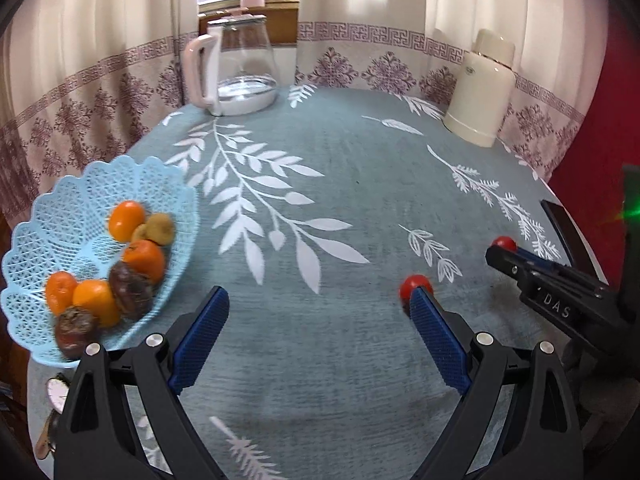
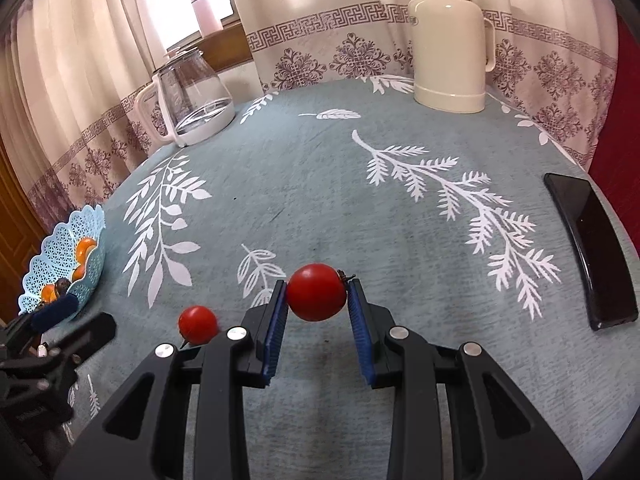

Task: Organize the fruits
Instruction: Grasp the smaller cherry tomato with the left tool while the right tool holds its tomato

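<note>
Clamping tomato in right gripper; left gripper jaws apart over bare cloth

A glass kettle, cream thermos and black phone sit on the leaf-patterned tablecloth.

The left wrist camera sat low behind its wide-spread jaws, facing across the leaf-print tablecloth toward the curtain, close to the blue fruit basket left of the jaws. The right wrist camera looked the same way from further right, its jaws nearer the cloth. Both views shared the glass kettle, cream thermos and basket
</note>
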Demonstrator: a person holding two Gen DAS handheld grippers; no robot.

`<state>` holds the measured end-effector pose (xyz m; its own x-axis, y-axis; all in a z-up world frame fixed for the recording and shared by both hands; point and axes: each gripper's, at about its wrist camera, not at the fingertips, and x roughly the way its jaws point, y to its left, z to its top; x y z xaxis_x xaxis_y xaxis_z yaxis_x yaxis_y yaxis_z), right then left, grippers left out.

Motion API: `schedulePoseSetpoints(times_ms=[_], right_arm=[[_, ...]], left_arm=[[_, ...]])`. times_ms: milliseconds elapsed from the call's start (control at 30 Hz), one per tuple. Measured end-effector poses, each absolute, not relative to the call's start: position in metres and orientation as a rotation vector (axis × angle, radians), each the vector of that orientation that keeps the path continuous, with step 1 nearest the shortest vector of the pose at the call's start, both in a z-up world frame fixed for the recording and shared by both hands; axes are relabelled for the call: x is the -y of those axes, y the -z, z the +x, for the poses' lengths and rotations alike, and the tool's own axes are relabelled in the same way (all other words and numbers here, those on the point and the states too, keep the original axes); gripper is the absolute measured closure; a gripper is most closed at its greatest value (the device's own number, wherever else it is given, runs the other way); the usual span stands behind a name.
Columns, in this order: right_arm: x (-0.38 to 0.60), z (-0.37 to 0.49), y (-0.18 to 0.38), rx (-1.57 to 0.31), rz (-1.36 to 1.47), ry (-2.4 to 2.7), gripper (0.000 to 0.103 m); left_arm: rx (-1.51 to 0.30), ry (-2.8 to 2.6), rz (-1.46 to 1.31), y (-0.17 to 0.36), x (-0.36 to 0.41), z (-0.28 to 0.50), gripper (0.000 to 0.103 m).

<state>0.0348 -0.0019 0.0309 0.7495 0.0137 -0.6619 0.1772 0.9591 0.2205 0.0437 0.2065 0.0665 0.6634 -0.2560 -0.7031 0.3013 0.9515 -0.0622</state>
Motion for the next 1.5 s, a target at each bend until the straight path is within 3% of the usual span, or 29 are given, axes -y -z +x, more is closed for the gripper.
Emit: schedulePoseSetpoints(times_ms=[300, 600, 1000, 1333, 1500], right_arm=[[0.009, 0.033, -0.029, -0.713, 0.309, 0.077, 0.072], [0.013, 0.032, -0.027, -0.709, 0.338, 0.062, 0.072], [0.015, 0.032, -0.024, -0.709, 0.36, 0.043, 0.072], [0.016, 0.032, -0.023, -0.709, 0.367, 0.041, 0.072], [0.017, 0.032, -0.023, -0.71, 0.368, 0.042, 0.072]], left_arm=[[-0.825, 0.367, 0.094, -0.051, -0.181, 0.052, 0.012], [-0.881, 0.434, 0.113, -0.038, -0.159, 0.06, 0.039], [-0.903, 0.488, 0.11, -0.031, -0.144, 0.063, 0.047], [-0.91, 0.52, 0.085, -0.03, -0.144, 0.064, 0.075], [-0.908, 0.53, 0.078, -0.03, -0.145, 0.063, 0.076]])
